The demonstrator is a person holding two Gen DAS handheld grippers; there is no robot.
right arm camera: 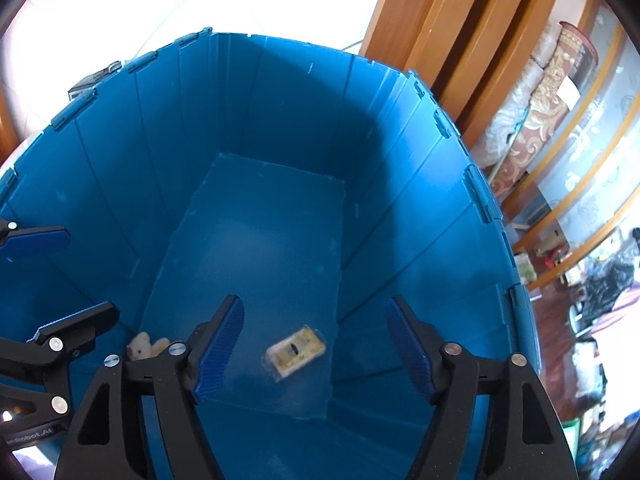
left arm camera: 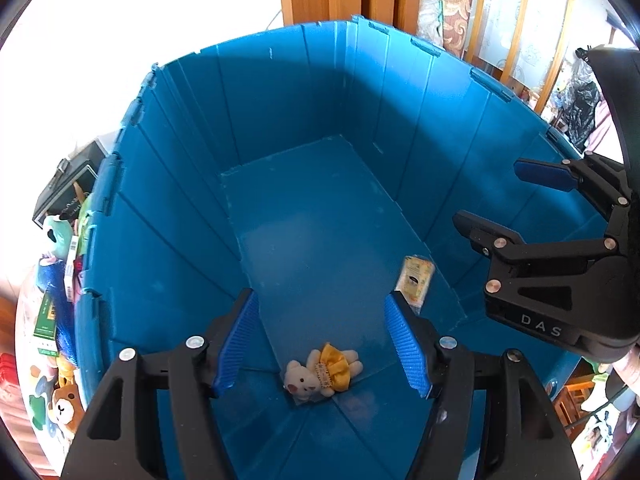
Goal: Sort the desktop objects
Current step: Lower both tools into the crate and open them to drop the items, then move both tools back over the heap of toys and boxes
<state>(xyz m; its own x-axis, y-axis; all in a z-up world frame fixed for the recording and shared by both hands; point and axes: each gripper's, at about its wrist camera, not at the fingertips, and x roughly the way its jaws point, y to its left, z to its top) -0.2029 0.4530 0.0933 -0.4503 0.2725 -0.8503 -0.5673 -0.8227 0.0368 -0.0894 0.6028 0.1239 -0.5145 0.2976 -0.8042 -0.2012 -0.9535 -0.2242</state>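
Observation:
Both grippers hang over a deep blue folding crate [left arm camera: 168, 216], also seen in the right wrist view [right arm camera: 400, 240]. My left gripper [left arm camera: 322, 338] is open and empty above a small white teddy bear in a yellow dress [left arm camera: 324, 372] lying on the crate floor. My right gripper [right arm camera: 314, 346] is open and empty above a small yellow wrapped packet [right arm camera: 296, 350]. The packet also shows in the left wrist view [left arm camera: 416, 280], near the right wall. The bear's head peeks out at the left in the right wrist view [right arm camera: 140, 346]. The right gripper [left arm camera: 492, 196] shows open in the left wrist view.
Outside the crate's left wall lies a heap of plush toys and boxes [left arm camera: 56, 320], with a dark box [left arm camera: 68, 188] behind. Wooden door frames [right arm camera: 452, 20] and rolled fabrics [right arm camera: 548, 92] stand behind and to the right.

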